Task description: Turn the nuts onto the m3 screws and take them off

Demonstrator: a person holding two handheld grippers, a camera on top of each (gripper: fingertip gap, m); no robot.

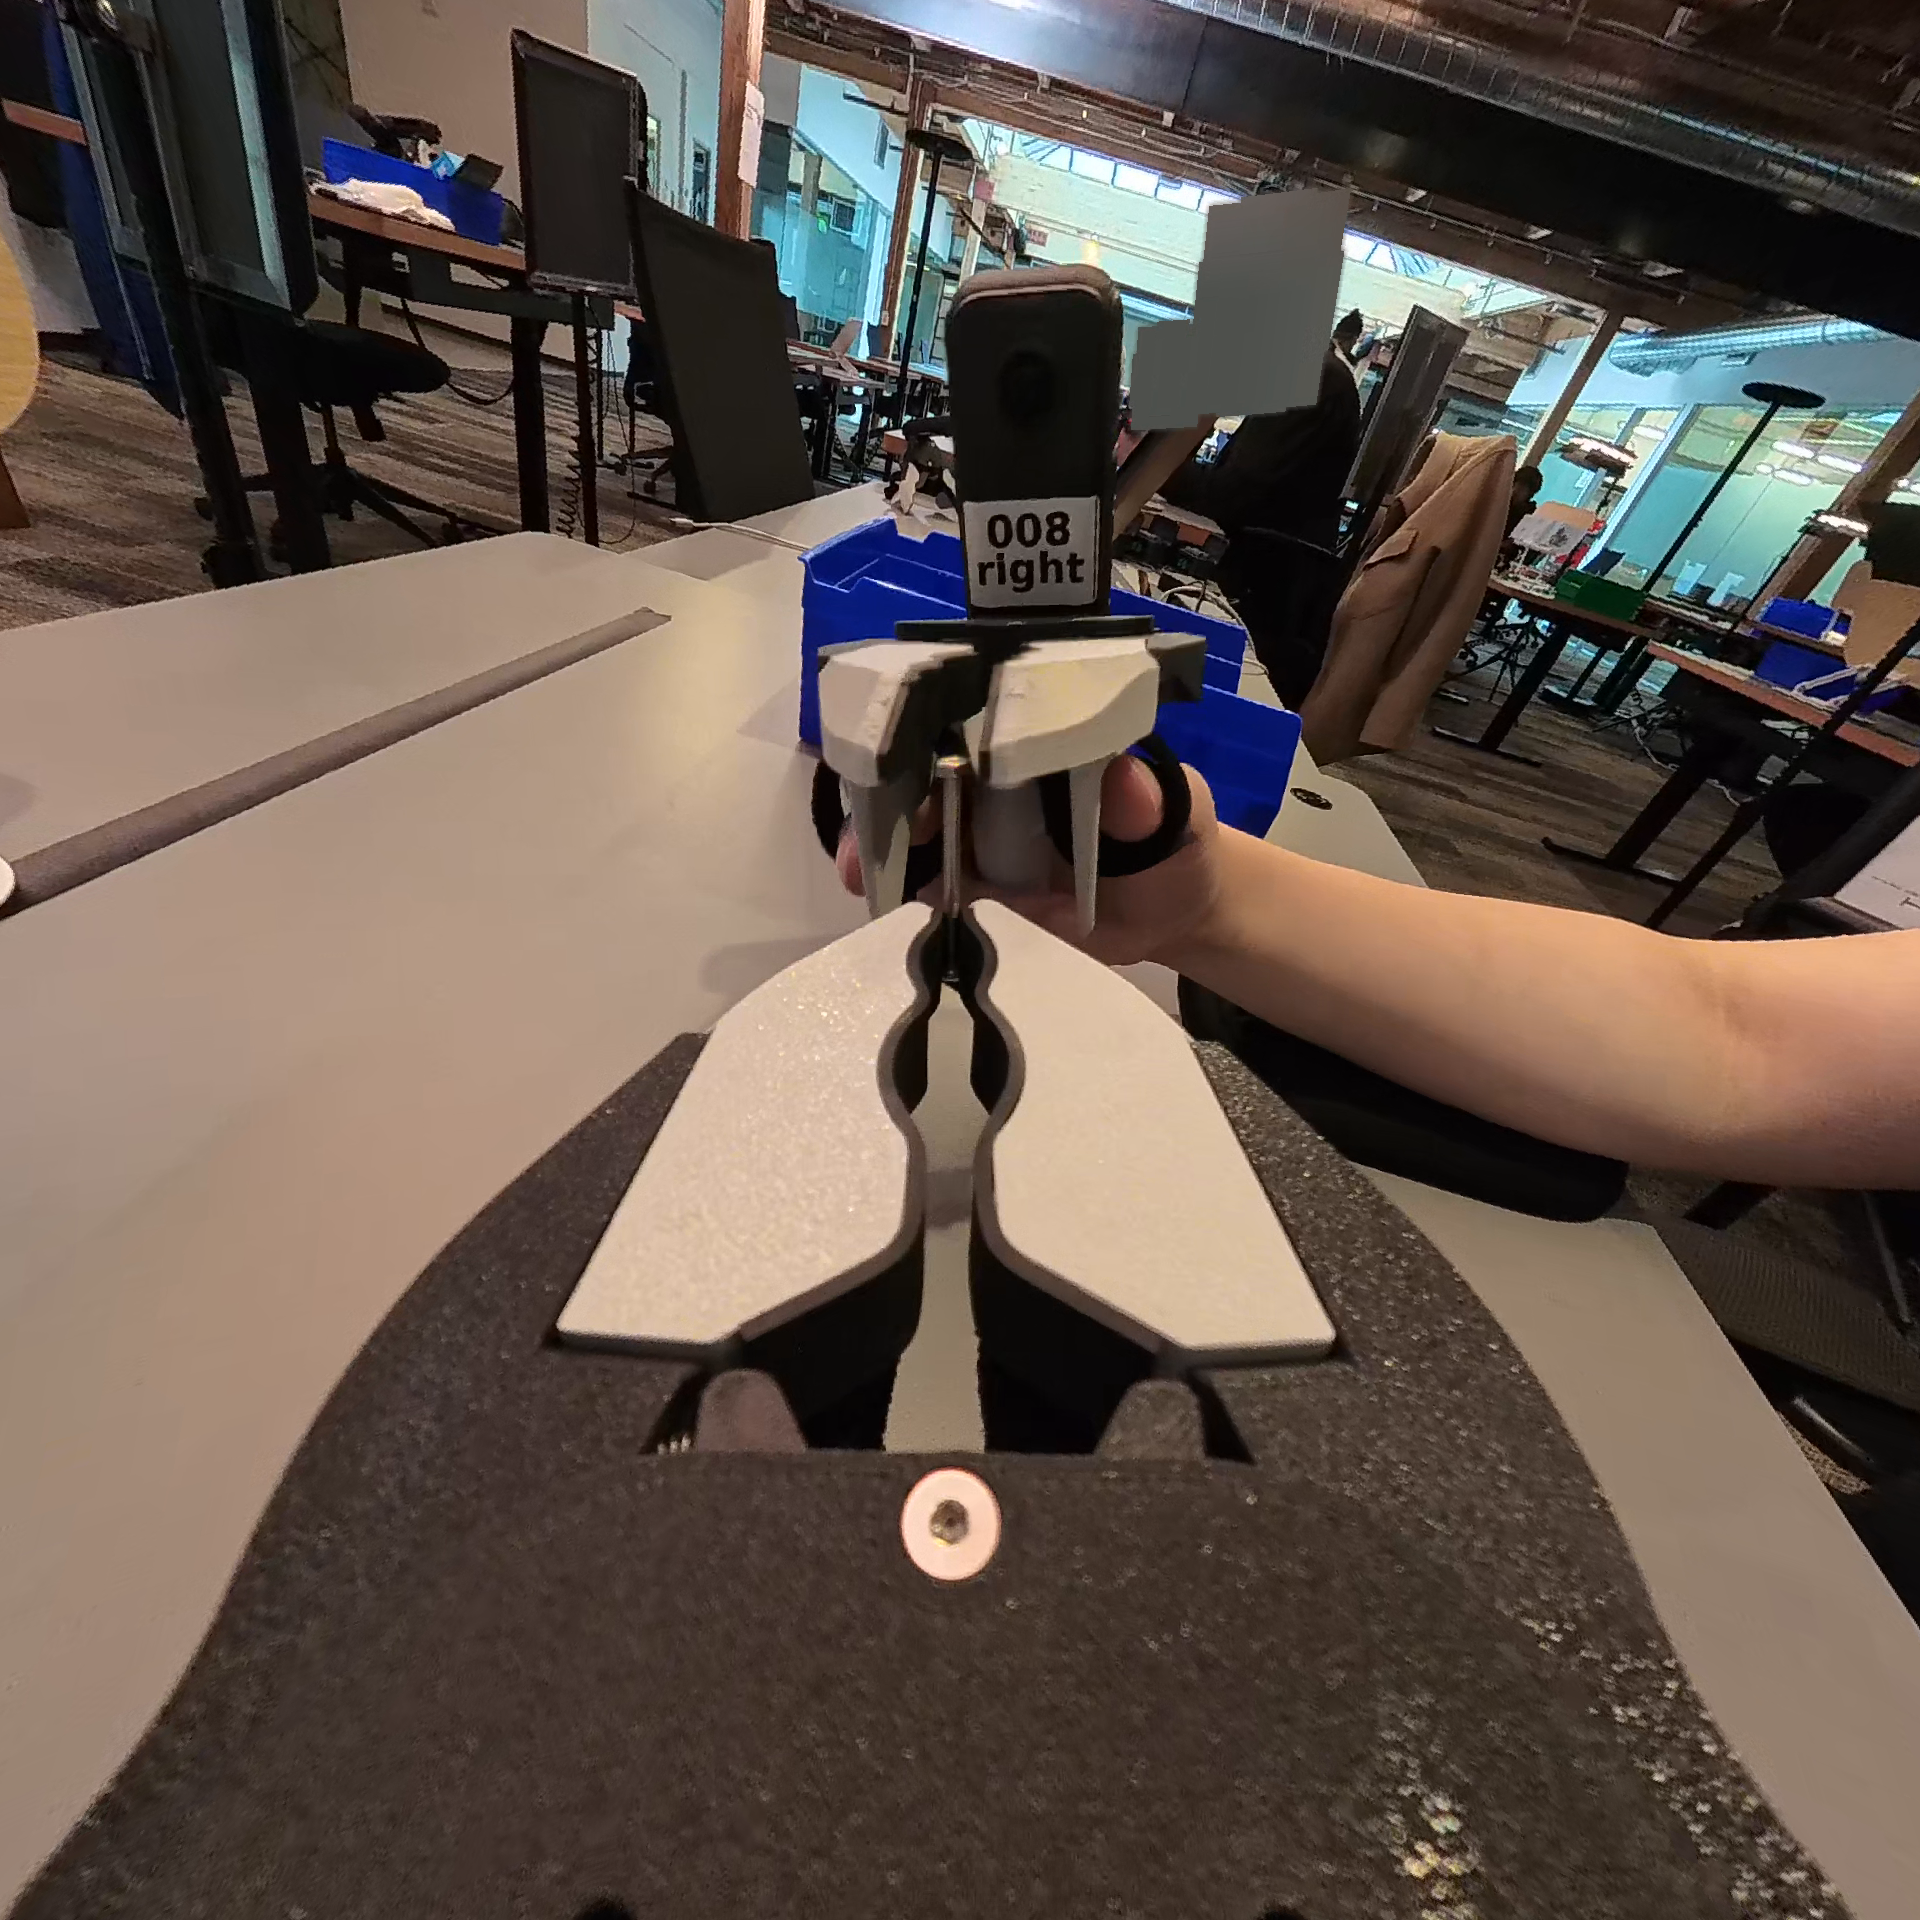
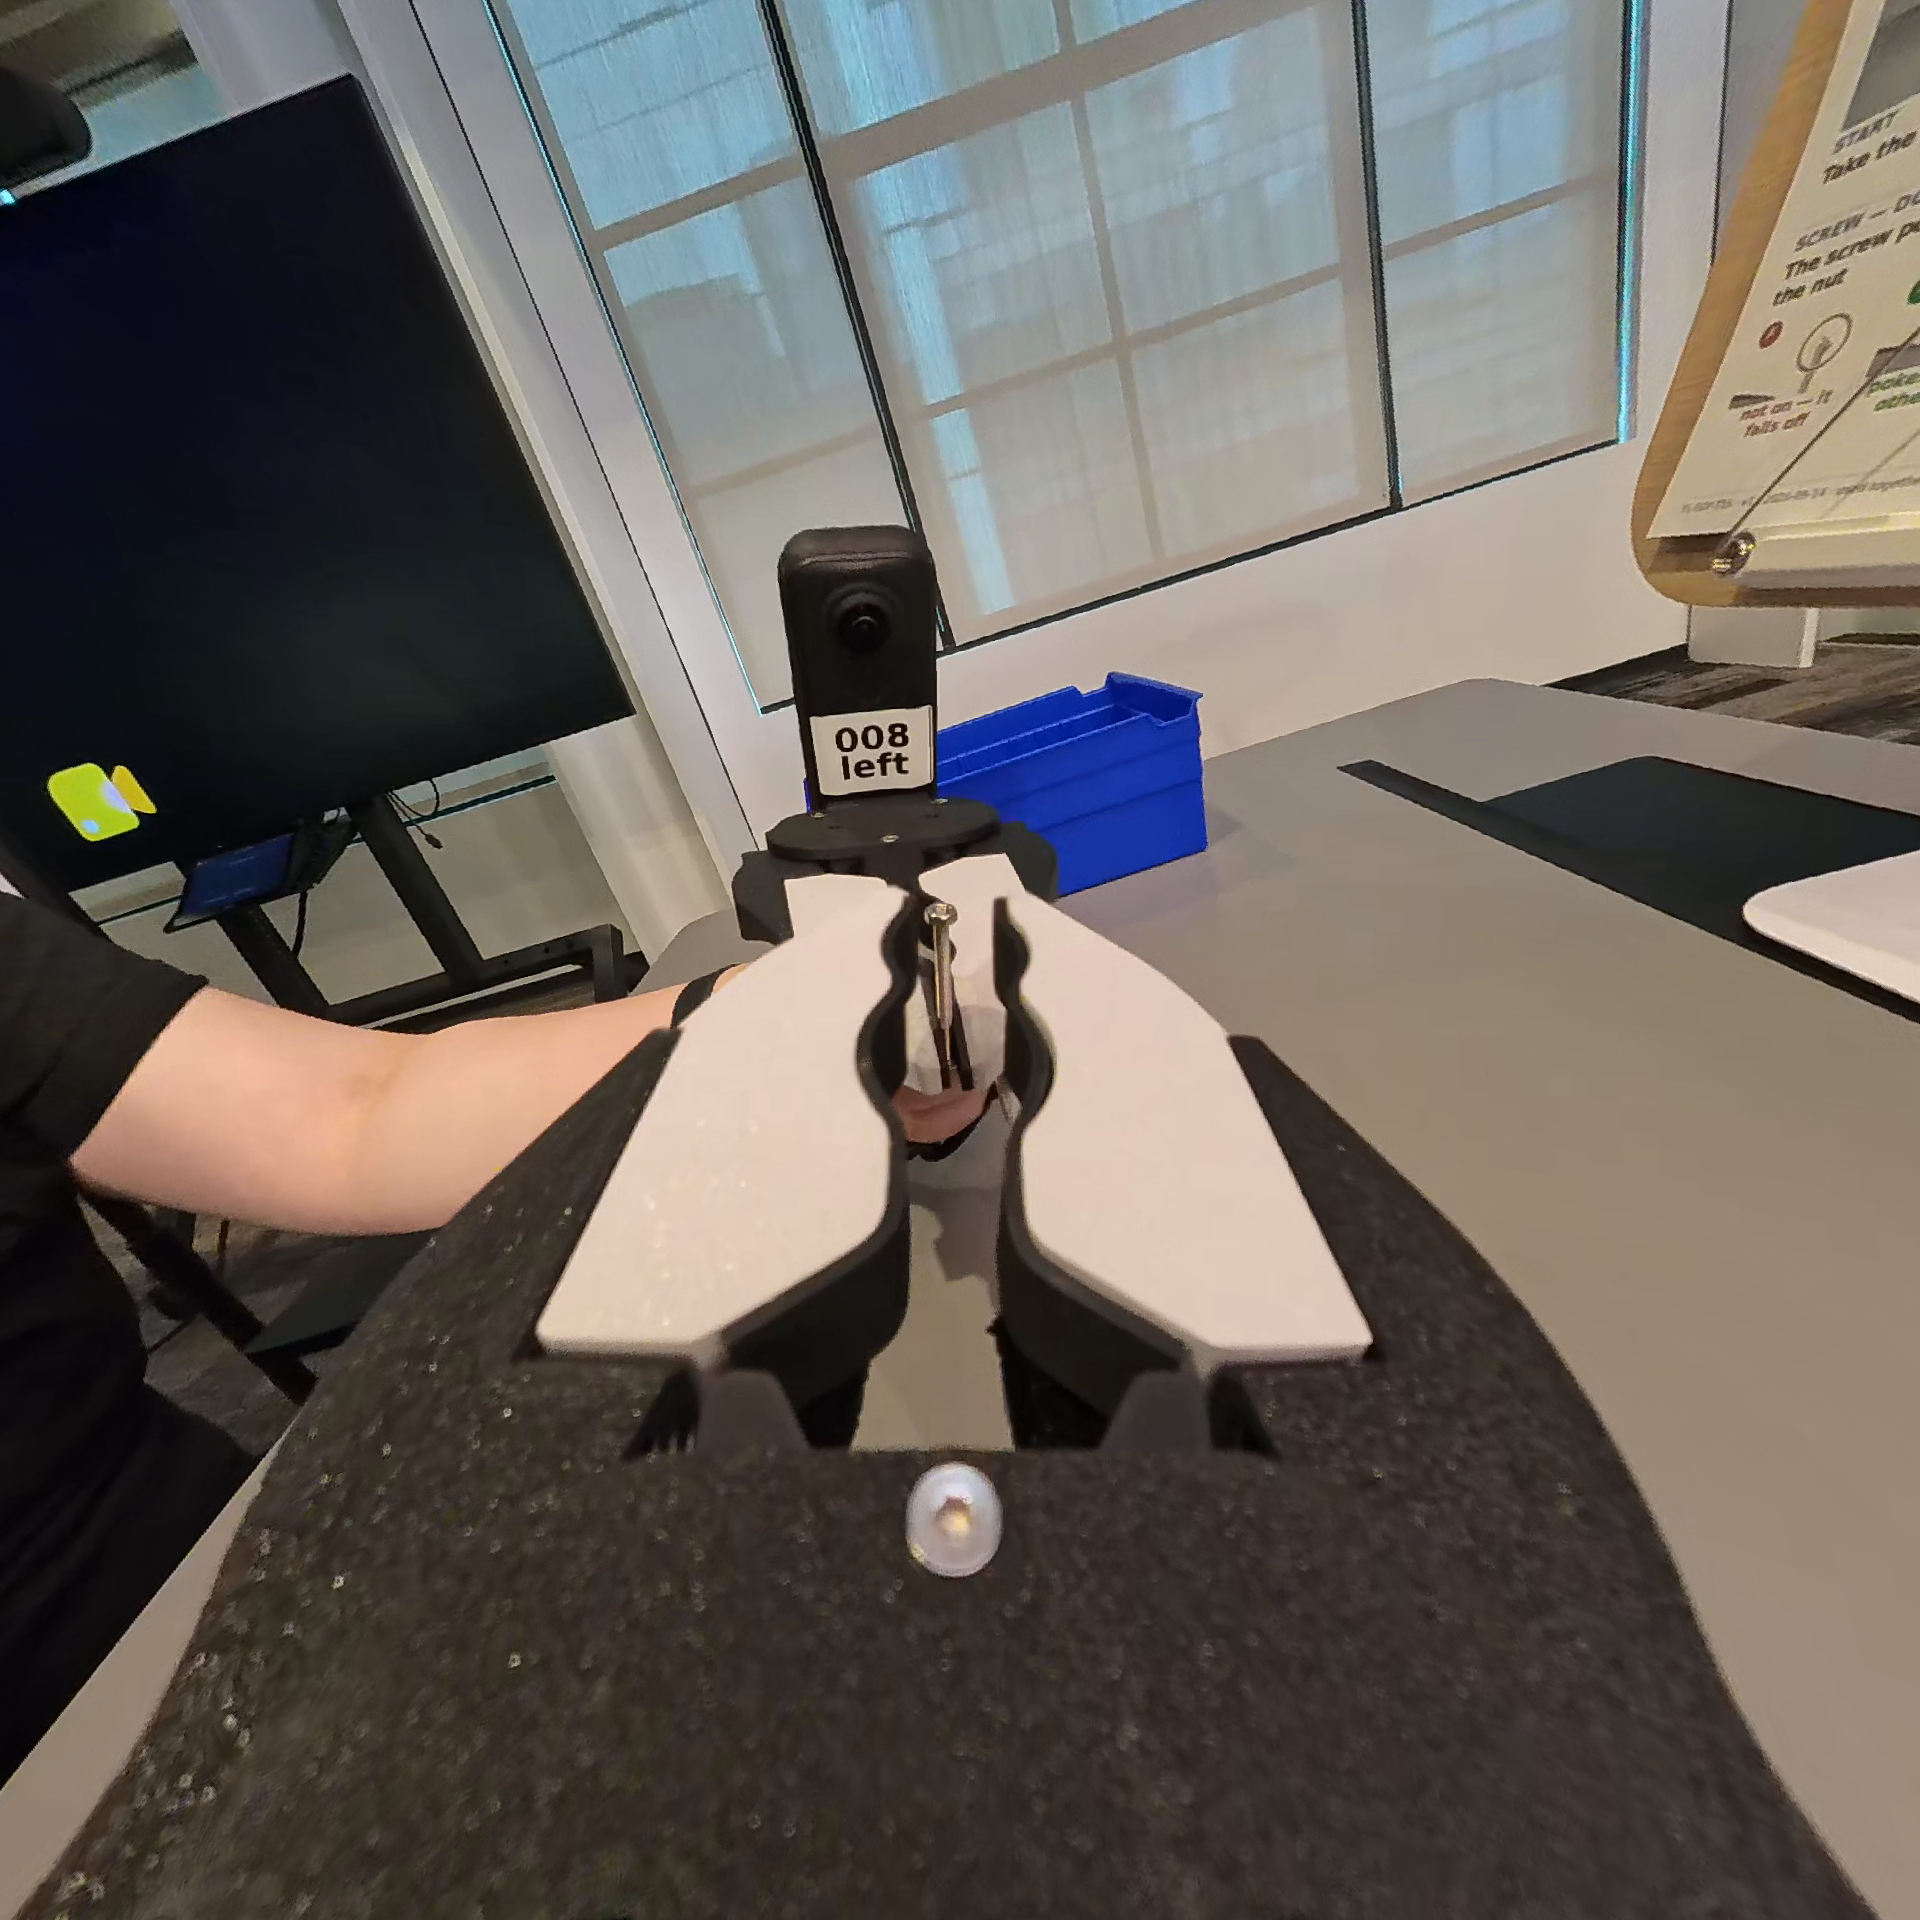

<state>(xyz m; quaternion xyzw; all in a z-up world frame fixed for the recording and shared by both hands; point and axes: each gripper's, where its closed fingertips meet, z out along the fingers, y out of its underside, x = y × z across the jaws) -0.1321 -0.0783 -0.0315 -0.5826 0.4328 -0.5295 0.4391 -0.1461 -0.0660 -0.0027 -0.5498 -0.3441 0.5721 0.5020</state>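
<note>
1. My left claw [image 1: 951, 925] is clenched on the lower end of a screw [image 1: 951, 831]. The screw stands upright above the tips, clear of the bench [image 1: 416, 935].
2. My right claw [image 2: 945, 909] faces the left one and is released. Its fingers stand apart on either side of the screw's head without touching it, as the right wrist view shows.
3. I see no nut on the bare shank, in either claw or on the bench. One could be hidden behind the fingers, but I cannot tell.
4. My judgement is that this screw is held ready with nothing threaded on it. It is either waiting for a nut or has just had one taken off, and these views do not settle which. I also cannot tell how many screws remain, because no others show.
5. My hand [image 1: 1132, 883] grips the right claw's handle just behind the screw.
6. A black camera [image 1: 1029, 395] sits on top of each claw. Each carries a small white sticker [image 1: 1029, 551] with dark print that marks the unit and its side.
7. A blue bin [image 2: 1091, 769] sits on the bench behind the claws. I cannot see what is in it.
8. A wood-edged board [image 2: 1787, 312] at the far right holds a printed sheet of text and small diagrams. It is partly cut off and blurred.
9. A dark screen [image 2: 260, 468] stands farthest back on the left, with a small yellow icon near its lower corner. I can make out no brand anywhere.
</note>
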